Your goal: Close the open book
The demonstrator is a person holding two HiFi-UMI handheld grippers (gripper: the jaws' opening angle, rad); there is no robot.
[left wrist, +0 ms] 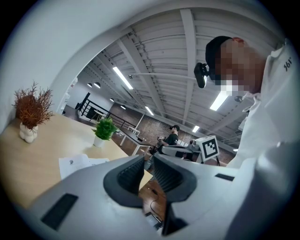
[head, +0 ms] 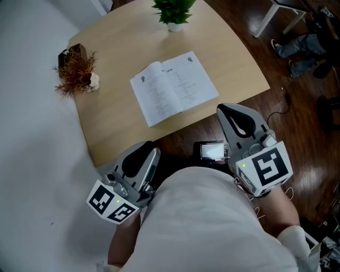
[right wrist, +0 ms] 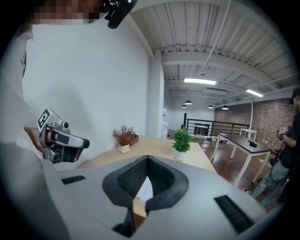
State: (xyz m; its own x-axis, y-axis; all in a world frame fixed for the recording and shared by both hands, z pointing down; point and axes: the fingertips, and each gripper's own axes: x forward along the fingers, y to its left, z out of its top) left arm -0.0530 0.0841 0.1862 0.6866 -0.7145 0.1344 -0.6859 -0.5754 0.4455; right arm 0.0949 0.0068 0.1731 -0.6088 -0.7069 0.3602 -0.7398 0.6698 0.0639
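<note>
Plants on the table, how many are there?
2: a green potted plant at the table's far edge, and a reddish dried plant at its left edge. None seem hidden.

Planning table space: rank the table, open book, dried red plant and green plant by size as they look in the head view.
1. table
2. open book
3. dried red plant
4. green plant, but the picture's top edge crops it, so its rank against the dried red plant is unsure.

1 book (head: 174, 87), 2 plants (head: 172, 13) (head: 77, 71), 1 table (head: 122, 48)
</note>
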